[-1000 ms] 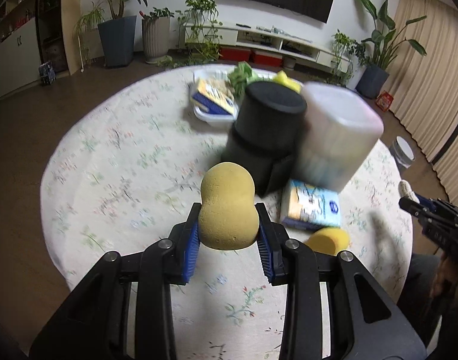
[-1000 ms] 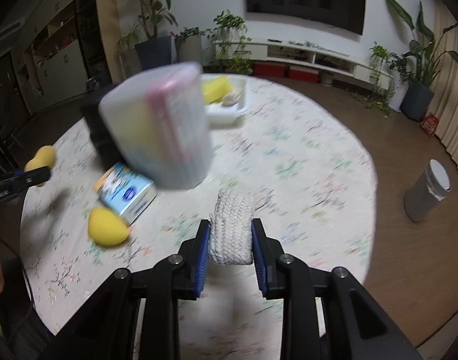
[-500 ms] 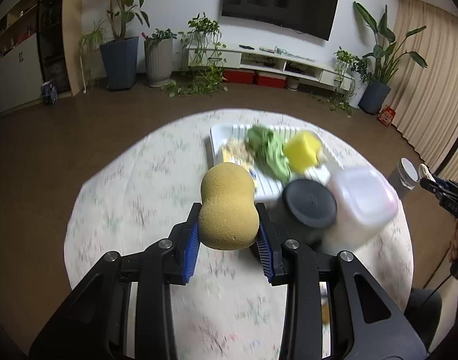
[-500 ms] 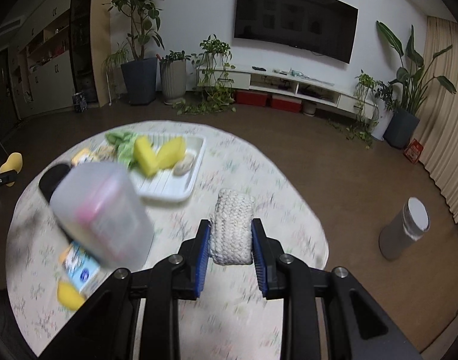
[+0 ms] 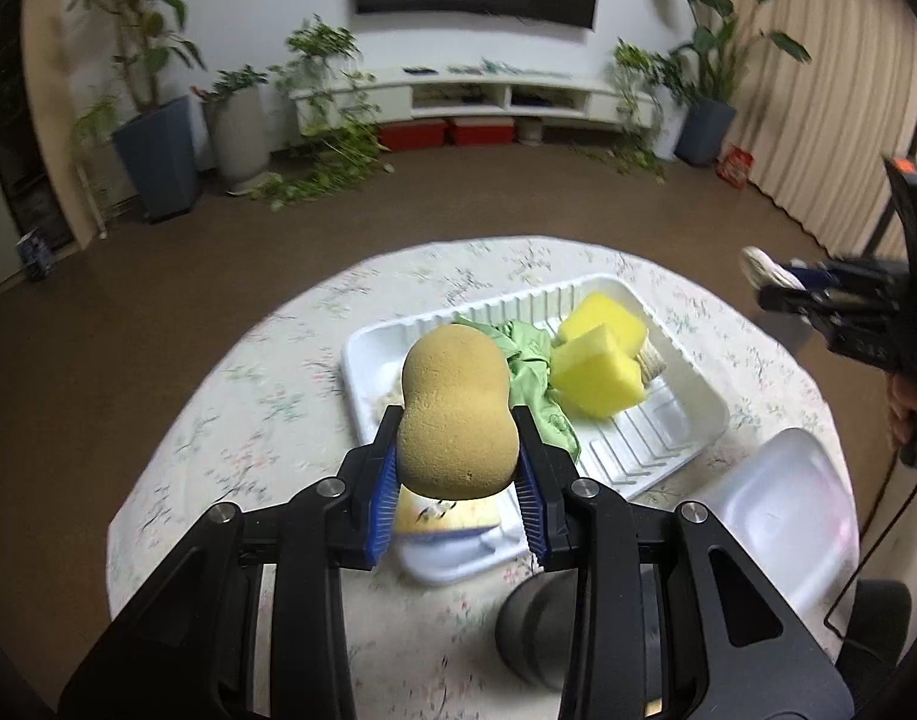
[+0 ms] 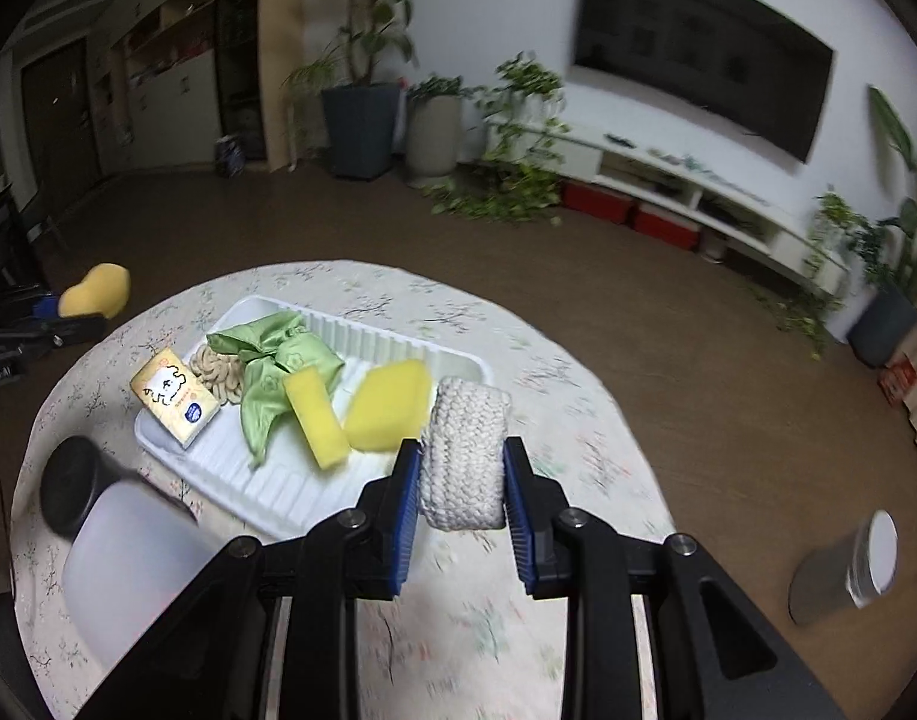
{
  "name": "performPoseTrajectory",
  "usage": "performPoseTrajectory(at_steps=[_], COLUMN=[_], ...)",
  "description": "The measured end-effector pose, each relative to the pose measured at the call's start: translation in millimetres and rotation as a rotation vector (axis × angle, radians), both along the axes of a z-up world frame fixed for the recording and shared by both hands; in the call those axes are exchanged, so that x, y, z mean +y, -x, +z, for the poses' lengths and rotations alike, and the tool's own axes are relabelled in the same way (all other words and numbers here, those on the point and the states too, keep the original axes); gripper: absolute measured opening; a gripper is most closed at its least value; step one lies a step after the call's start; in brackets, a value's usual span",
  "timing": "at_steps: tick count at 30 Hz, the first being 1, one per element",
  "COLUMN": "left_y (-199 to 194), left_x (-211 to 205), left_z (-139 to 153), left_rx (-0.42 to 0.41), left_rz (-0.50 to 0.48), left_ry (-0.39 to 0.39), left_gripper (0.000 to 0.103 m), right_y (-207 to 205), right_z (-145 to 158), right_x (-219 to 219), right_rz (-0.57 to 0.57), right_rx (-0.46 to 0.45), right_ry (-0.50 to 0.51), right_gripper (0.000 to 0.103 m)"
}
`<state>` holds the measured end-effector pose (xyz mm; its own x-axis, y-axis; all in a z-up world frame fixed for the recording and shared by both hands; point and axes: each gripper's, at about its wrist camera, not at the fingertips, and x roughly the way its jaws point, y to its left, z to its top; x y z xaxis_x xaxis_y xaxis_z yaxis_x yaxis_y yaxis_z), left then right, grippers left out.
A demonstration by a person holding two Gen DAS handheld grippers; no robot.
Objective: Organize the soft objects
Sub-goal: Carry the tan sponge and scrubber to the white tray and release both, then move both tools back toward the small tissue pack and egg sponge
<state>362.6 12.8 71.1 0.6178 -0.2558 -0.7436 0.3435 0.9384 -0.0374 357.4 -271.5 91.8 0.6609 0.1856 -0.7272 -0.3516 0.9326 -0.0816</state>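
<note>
My left gripper [image 5: 457, 480] is shut on a tan peanut-shaped sponge [image 5: 455, 414], held above the near end of a white ribbed tray [image 5: 686, 420]. My right gripper [image 6: 461, 495] is shut on a white knitted pad [image 6: 466, 453], held above the tray's right edge [image 6: 458, 354]. In the tray lie a green cloth [image 6: 272, 366], two yellow sponges [image 6: 386, 405], a beige knitted coil [image 6: 221, 375] and a yellow tissue pack [image 6: 173, 402]. The left gripper with its sponge also shows at the right wrist view's left edge [image 6: 92, 300].
The tray sits on a round table with a floral cloth [image 6: 548, 372]. A black cylinder [image 6: 74, 489] and a translucent white container [image 6: 128, 564] stand near the tray's front. A grey bin [image 6: 848, 564] stands on the floor to the right.
Both grippers have risen and moved in over the tray, each still holding its object. The black cylinder and white container now lie below and nearer in both views.
</note>
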Motion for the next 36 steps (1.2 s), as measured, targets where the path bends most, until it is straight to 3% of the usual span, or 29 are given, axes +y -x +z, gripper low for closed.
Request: performPoseTrajectory(at_steps=[9, 15, 25, 29, 34, 36], left_y=[-29.7, -31.1, -36.3, -40.6, -39.4, -37.9], left_x=[-11.2, -17.6, -19.8, -12.6, -11.8, -11.6], left_z=[-44.0, -64.4, -69.0, -71.2, -69.8, -67.7], left_rx=[0.128, 0.156, 0.151, 0.158, 0.154, 0.148], left_rz=[-0.116, -0.119, -0.085, -0.068, -0.077, -0.074], left_ry=[0.055, 0.053, 0.048, 0.077, 0.091, 0.089], left_gripper=[0.032, 0.032, 0.036, 0.058, 0.081, 0.088], right_y=[-48.8, -48.2, -50.9, -52.4, -51.4, -48.1], right_z=[-45.8, -71.3, -95.6, -98.4, -95.5, -92.4], right_x=[31.4, 30.6, 43.0, 37.3, 30.0, 29.6], right_rz=[0.115, 0.134, 0.163, 0.152, 0.149, 0.153], right_rx=[0.138, 0.194, 0.231, 0.235, 0.222, 0.204], right_ry=[0.000, 0.020, 0.041, 0.029, -0.020, -0.032], right_gripper=[0.029, 0.029, 0.030, 0.033, 0.055, 0.068])
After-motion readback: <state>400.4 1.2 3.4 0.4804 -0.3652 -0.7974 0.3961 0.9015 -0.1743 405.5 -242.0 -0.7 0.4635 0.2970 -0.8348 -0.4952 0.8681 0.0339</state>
